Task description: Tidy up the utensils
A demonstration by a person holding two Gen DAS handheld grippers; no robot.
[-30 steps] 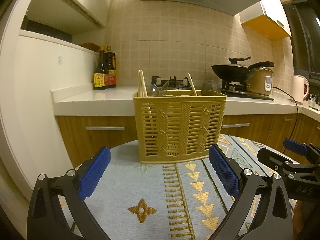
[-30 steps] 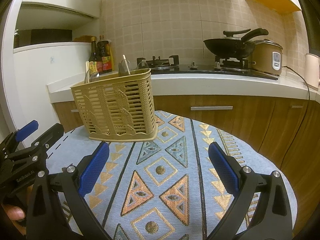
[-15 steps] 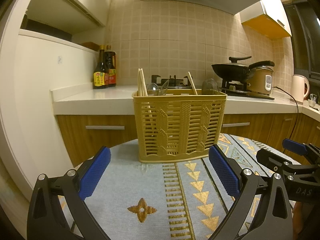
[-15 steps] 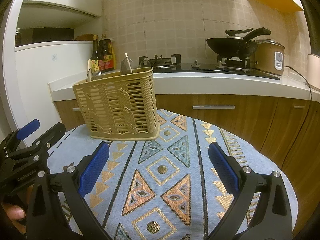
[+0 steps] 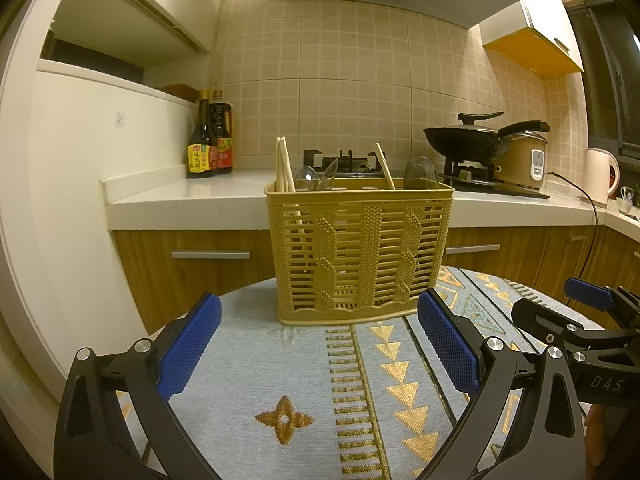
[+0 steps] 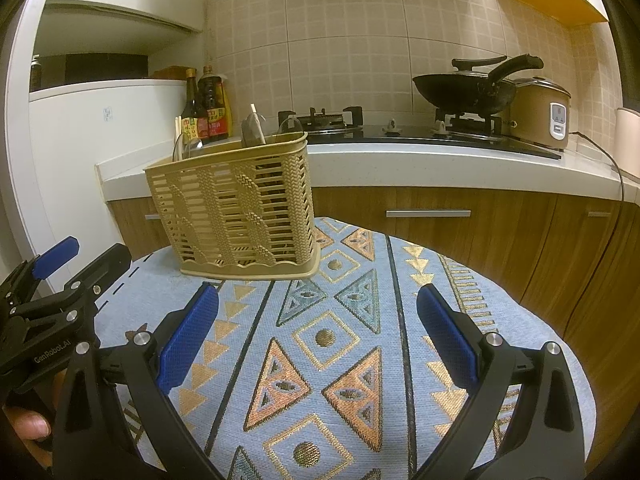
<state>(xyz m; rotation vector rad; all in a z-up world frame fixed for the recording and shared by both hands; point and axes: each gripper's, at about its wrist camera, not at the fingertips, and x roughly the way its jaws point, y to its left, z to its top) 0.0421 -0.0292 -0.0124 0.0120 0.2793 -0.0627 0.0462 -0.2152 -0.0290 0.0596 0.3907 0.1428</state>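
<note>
Standing at frame centre on the patterned surface (image 5: pixel 256 364), the basket (image 5: pixel 360 252) holds chopsticks (image 5: pixel 283 164); left hand-held gripper (image 5: pixel 318 344) and right hand-held gripper (image 6: pixel 318 340) both released, empty.

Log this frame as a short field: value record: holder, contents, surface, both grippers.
holder: yellow slatted utensil basket, upright on the table
contents: chopsticks and clear spoons standing inside
surface: patterned blue tablecloth, no loose utensils visible on it
left gripper: open, empty, facing the basket
right gripper: open, empty, basket ahead to its left
</note>
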